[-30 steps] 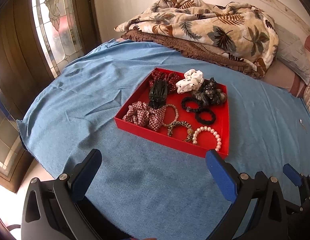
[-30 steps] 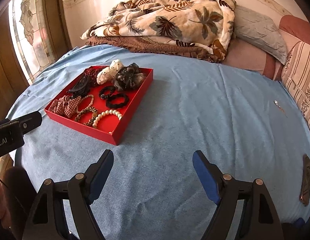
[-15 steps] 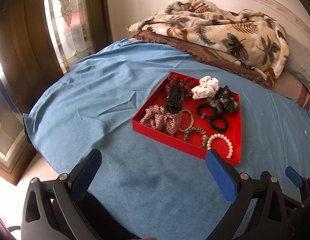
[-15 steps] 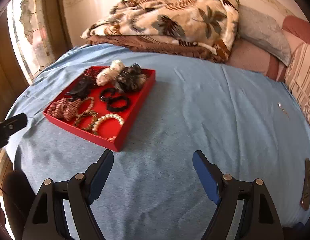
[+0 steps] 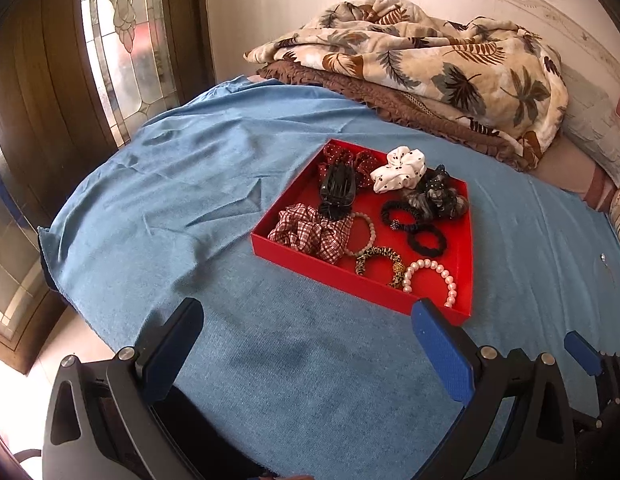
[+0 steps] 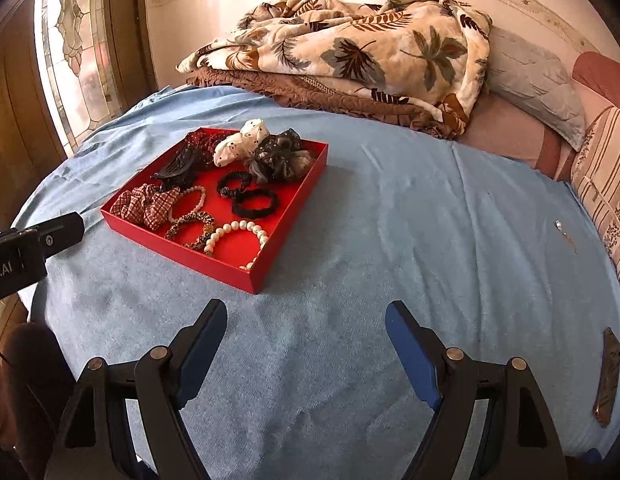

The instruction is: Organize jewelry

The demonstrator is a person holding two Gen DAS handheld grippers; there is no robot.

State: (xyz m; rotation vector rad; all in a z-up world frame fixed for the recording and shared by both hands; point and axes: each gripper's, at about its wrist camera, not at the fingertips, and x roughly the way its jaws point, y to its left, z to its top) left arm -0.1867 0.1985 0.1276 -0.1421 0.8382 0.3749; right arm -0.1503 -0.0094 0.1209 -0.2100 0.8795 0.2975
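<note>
Both grippers hang spread wide with nothing between their blue pads: the left gripper (image 5: 308,344) over bare blue bedspread (image 5: 158,184) just short of the red tray (image 5: 352,280), the right gripper (image 6: 306,344) over the cloth to the tray's near right. Compared with 1 second ago, the left wrist view has swung leftward, so the tray now sits further right in it, its near right corner just behind the right pad (image 5: 442,352); more of the stained-glass window (image 5: 126,40) shows. The right view has shifted only slightly. Inside the tray nothing has moved: the pearl bracelet (image 5: 430,280) lies at the near right corner, the leopard bracelet (image 5: 380,258) beside it, the plaid scrunchie (image 5: 306,232) at the near left, the black claw clip (image 5: 336,192) behind it, the white dotted scrunchie (image 5: 400,168) at the back.
</note>
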